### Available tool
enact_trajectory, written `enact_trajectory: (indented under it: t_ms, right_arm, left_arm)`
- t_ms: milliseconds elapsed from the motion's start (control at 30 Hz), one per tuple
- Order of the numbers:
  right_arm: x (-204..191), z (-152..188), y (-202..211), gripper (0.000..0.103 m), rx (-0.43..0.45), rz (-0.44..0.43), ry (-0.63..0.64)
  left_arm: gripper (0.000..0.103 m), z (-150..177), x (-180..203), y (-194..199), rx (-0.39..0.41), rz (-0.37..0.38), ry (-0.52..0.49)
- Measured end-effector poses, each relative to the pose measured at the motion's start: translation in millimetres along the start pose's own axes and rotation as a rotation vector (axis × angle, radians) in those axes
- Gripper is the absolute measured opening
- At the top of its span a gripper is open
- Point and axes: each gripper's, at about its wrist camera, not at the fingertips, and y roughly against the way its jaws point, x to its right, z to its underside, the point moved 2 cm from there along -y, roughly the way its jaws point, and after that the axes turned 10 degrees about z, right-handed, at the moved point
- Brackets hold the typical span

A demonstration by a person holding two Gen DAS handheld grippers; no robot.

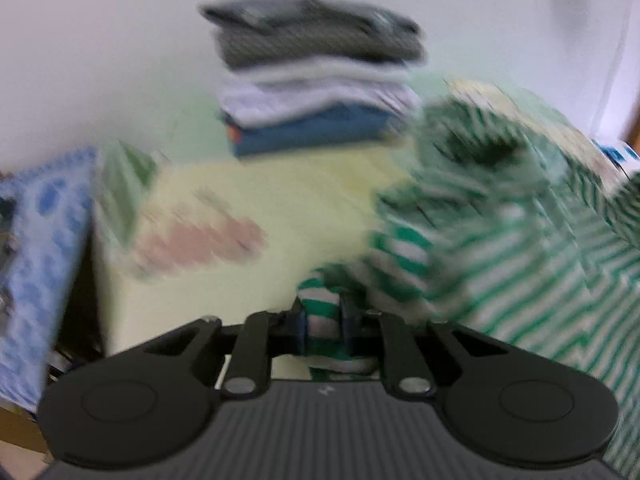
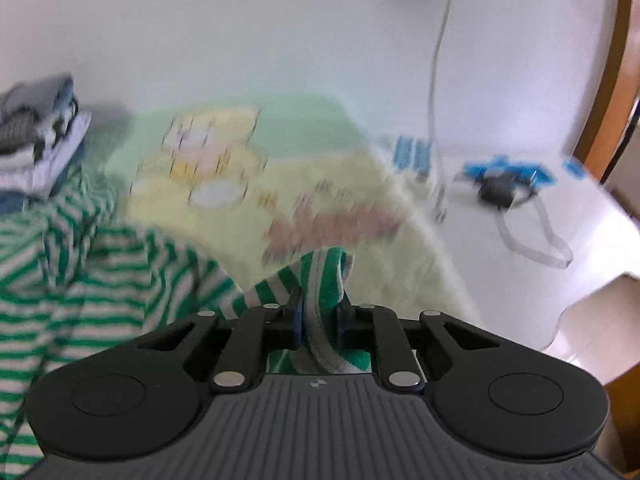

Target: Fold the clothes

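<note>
— What do both sets of tongs hold above the bed?

— The left tongs (image 1: pixel 323 326) are clamped on a bunched edge of a green-and-white striped knit garment (image 1: pixel 500 248), the cloth pinched between the blue-padded fingers. The right tongs (image 2: pixel 320 320) are closed on another edge of the same garment (image 2: pixel 92 280), a grey-trimmed hem folding over between the fingers.

— And where does the garment lie?

— It stretches between the two grips, its bulk heaped over a pale yellow-and-green blanket with a cartoon bear print (image 2: pixel 224 160) that covers the bed. Both views are blurred.

— What else is in shot?

— A stack of folded clothes in grey, white and blue (image 1: pixel 316 76) sits on the blanket by the white wall, behind the garment. A blue-patterned cloth (image 1: pixel 44 248) hangs at the left edge of the left wrist view. In the right wrist view, a small black device with clear straps (image 2: pixel 500 190) lies on a white surface beside the bed.
</note>
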Motion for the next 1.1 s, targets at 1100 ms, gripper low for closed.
enact_trajectory:
  t_ms: [1100]
  right_arm:
    - [-10.7,130.5,121.2,0.037,-0.003,-0.029,0.101]
  left_arm:
    - [0.04,112.2,28.1,64.2,-0.193,0.01,-0.026]
